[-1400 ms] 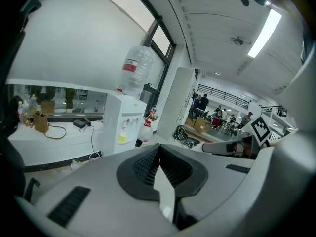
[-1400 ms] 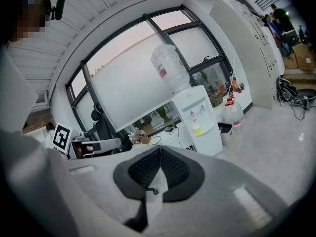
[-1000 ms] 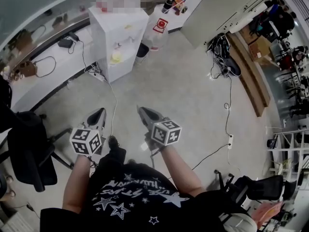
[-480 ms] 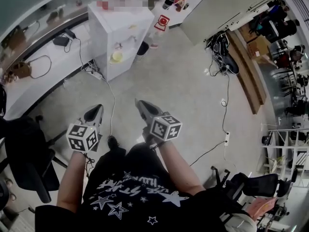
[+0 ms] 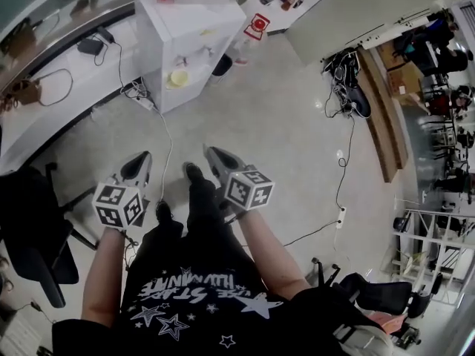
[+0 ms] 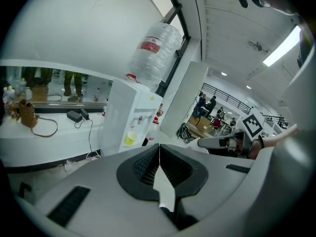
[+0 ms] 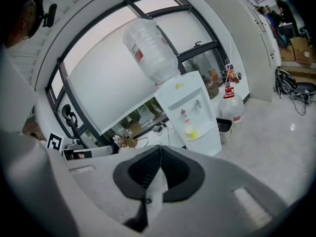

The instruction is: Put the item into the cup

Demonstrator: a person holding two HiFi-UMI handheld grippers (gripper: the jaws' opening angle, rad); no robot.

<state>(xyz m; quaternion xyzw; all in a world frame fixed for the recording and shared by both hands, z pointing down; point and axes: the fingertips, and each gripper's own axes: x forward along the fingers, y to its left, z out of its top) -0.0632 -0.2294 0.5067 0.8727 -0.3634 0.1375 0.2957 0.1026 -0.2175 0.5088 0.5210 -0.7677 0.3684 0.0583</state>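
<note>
- Left tool point(image 6: 159, 147) and right tool point(image 7: 159, 149): both pressed together, empty.
- A leg point(image 5: 199, 199) has just stepped forward toward the water dispenser point(image 5: 185, 39), whose yellow cup point(image 5: 179, 77) lies well ahead.
- No item visible; task likely unstarted.

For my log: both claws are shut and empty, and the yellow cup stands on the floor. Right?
No: the yellow cup stands in the alcove of the water dispenser, not on the floor, per the right gripper view. Left claw and right claw are shut and empty.
</note>
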